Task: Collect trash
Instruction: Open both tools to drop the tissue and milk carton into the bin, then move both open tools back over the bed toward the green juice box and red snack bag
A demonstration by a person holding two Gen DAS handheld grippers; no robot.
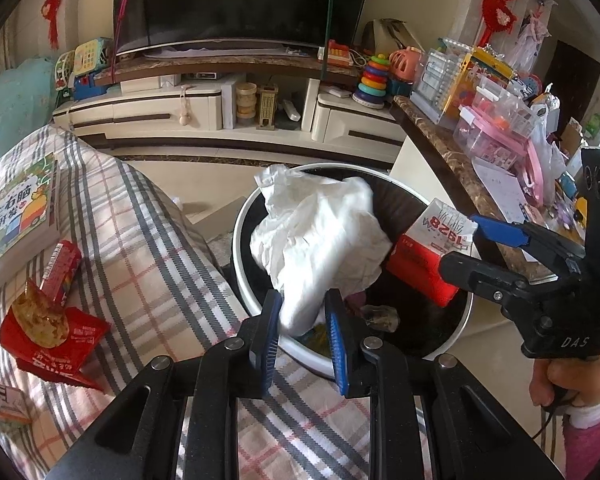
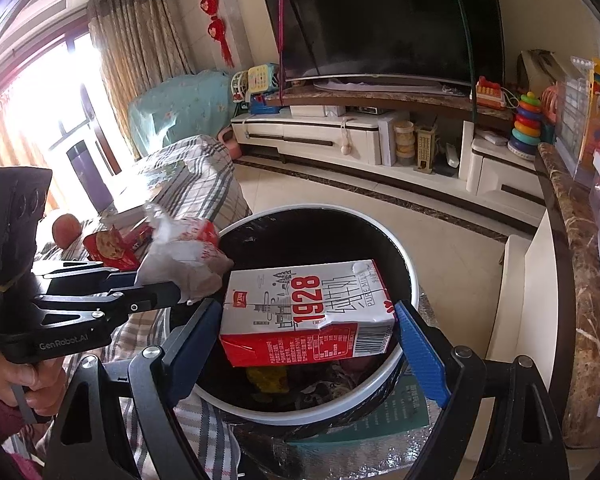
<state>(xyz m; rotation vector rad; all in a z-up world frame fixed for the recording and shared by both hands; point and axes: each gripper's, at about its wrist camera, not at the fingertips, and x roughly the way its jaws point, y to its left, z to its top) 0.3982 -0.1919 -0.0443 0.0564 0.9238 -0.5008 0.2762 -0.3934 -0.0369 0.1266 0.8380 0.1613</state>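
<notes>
We hold two pieces of trash over the round bin [image 1: 256,304] so each can fall straight in. Our left gripper [image 1: 303,312] pinches a crumpled white wrapper [image 1: 320,236] (jaws nearly together); our right gripper [image 2: 308,330], spread wide, clamps a red-and-white milk carton [image 2: 306,312] by its ends. Both hang inside the rim. The checked sofa cover [image 1: 148,248] crowds one side, a marble counter [image 1: 452,160] the other.

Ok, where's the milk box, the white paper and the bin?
milk box [image 2: 300,312], right wrist view, printed front.
white paper [image 1: 320,236], left wrist view, crumpled middle.
bin [image 2: 396,248], right wrist view, white rim.
</notes>
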